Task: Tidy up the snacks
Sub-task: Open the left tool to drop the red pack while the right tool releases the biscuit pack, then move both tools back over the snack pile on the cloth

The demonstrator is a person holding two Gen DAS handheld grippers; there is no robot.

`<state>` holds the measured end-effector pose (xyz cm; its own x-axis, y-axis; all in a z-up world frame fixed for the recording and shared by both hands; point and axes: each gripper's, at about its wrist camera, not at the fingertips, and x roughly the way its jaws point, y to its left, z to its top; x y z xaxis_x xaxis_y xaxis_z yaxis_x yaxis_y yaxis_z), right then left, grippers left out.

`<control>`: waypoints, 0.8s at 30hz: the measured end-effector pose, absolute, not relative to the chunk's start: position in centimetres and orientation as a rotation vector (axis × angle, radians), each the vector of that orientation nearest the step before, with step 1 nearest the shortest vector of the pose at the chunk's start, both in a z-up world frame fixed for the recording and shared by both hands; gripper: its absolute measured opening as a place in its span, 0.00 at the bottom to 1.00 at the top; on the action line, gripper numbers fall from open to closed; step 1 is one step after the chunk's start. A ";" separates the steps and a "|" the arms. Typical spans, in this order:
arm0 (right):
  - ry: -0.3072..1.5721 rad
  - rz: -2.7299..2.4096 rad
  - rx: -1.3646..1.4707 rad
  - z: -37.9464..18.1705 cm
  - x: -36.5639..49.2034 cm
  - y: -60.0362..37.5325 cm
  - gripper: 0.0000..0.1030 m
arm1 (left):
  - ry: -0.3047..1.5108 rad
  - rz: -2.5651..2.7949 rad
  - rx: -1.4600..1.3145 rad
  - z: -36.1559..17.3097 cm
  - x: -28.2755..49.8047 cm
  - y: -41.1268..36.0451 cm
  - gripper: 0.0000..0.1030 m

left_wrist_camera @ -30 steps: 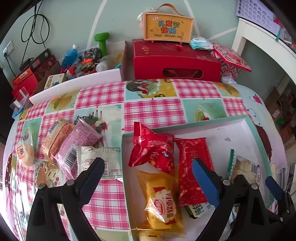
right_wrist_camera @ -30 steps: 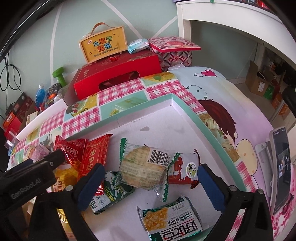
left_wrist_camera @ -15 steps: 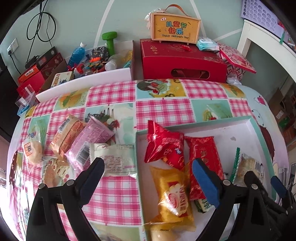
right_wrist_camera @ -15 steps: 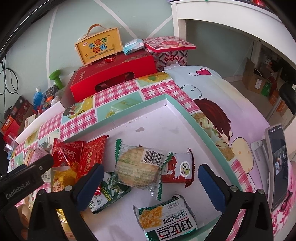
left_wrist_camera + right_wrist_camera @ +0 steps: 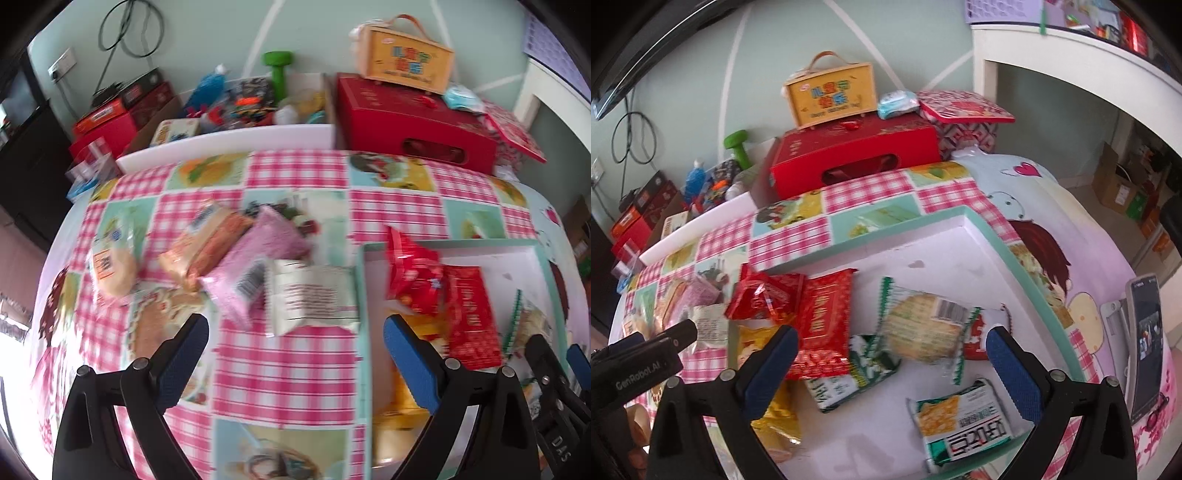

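1. My left claw [image 5: 295, 354] has swung away from the tray [image 5: 364, 280] since a second ago. Then its view was centred on the red and yellow packets inside; now the tray's near-left wall sits just inside its right finger, and the loose snacks on the checked cloth [image 5: 280, 373] lie ahead of it.
2. Its jaws stand wide apart with nothing between them, as they did a second ago. The white packet [image 5: 314, 295] lies straight ahead between the two fingers. The pink packet [image 5: 255, 269] is ahead and slightly left, and the orange packets [image 5: 207, 243] and the round cake packet [image 5: 110, 266] are further left.
3. I read this as one drop-off finished and a reach for the next loose snack beginning, most likely the white one.
4. My right claw [image 5: 890, 362] is also wide open and holds nothing. It has lifted a little. It hovers over the tray, with the round cracker packet [image 5: 923, 328] ahead between its fingers and the green-and-yellow packet [image 5: 964, 417] just below it.
5. Edges: the white packet's right end lies against the tray wall, so my right finger has little room there.
6. Open room: bare cloth lies under and behind the left claw. The tray's far right corner [image 5: 971, 229] is still bare for more snacks.
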<state>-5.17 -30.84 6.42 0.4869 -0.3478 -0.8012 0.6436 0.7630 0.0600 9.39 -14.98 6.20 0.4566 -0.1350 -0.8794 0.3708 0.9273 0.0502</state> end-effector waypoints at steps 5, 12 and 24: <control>0.863 -0.570 0.354 6.8 -4.0 -28.8 1.00 | 1.067 -0.257 0.222 5.9 10.0 -12.7 0.93; 0.866 -0.471 0.310 6.9 -2.1 -25.0 1.00 | 1.096 -0.215 0.204 5.1 10.3 -10.0 0.93; 0.913 -0.373 0.279 5.7 1.1 -20.0 1.00 | 1.159 -0.115 0.158 3.4 12.0 -4.9 0.93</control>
<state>1.05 -20.02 5.68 0.5546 -0.1947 -0.8090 0.4280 0.9005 0.0767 11.99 -4.89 3.37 0.3962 -0.0084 -0.9181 0.1716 0.9830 0.0650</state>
